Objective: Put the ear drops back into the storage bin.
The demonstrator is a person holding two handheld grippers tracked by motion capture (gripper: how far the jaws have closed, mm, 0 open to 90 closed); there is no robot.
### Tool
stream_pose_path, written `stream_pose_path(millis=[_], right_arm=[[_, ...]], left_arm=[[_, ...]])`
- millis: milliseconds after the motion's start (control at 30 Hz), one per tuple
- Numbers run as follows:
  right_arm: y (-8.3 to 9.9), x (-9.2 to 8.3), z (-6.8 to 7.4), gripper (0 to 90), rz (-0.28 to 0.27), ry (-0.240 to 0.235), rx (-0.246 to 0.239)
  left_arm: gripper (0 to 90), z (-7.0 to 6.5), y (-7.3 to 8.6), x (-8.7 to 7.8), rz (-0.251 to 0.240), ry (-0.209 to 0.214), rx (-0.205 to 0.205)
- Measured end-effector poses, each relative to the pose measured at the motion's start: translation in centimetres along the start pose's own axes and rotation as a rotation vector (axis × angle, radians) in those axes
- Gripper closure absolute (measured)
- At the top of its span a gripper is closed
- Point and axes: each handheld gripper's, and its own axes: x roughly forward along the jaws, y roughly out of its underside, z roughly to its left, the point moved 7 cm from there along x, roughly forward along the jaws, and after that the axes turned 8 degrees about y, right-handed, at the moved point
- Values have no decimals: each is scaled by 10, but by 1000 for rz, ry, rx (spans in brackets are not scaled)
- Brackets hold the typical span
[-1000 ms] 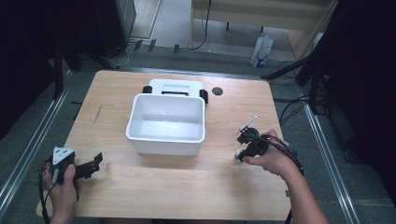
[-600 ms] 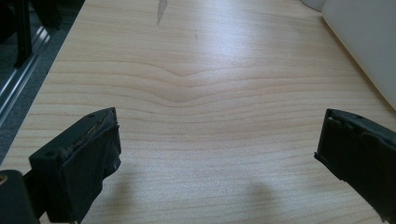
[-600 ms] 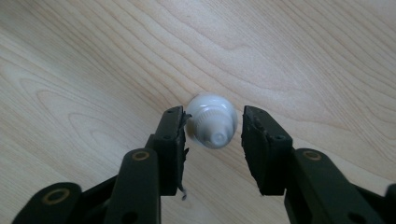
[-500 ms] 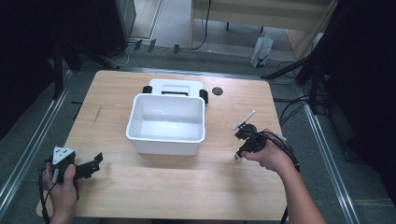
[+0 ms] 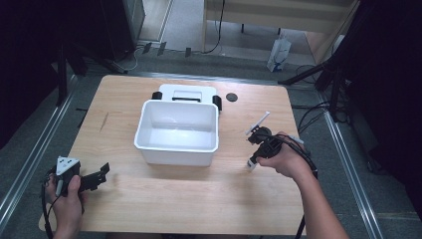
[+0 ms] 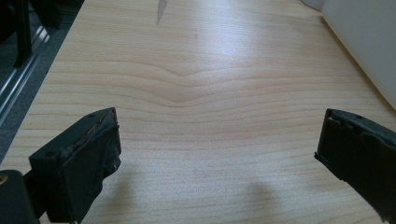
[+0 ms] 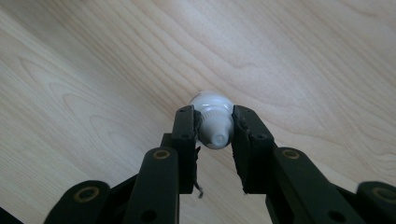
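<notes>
While two grippers share one pale wooden table (image 5: 164, 199), the high view counts one white plastic tub (image 5: 177, 132), rectangular with rounded corners, one white lid (image 5: 186, 92) with black clips behind it, and one small dark round disc (image 5: 231, 97). At the right, the right gripper (image 5: 254, 162) points down at the table beside the tub, a small white bottle (image 5: 252, 164) at its tip. At the near left corner, the left gripper (image 5: 102, 172) lies level.

From the left gripper view, its two black jaws stand wide apart over bare, wavy-grained wood, grasping nothing.

From the right gripper view, the jaws have just been closing and now clench the bottle (image 7: 214, 122), a smooth rounded plastic thing with a ribbed neck and nozzle.
</notes>
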Motion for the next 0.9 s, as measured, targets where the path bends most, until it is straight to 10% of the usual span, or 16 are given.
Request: stream_pose_path(millis=[900], right_arm=[[-86,-75,13,723,-67,-4,-69]], left_arm=[[5,1,0,0,4,3,-6]])
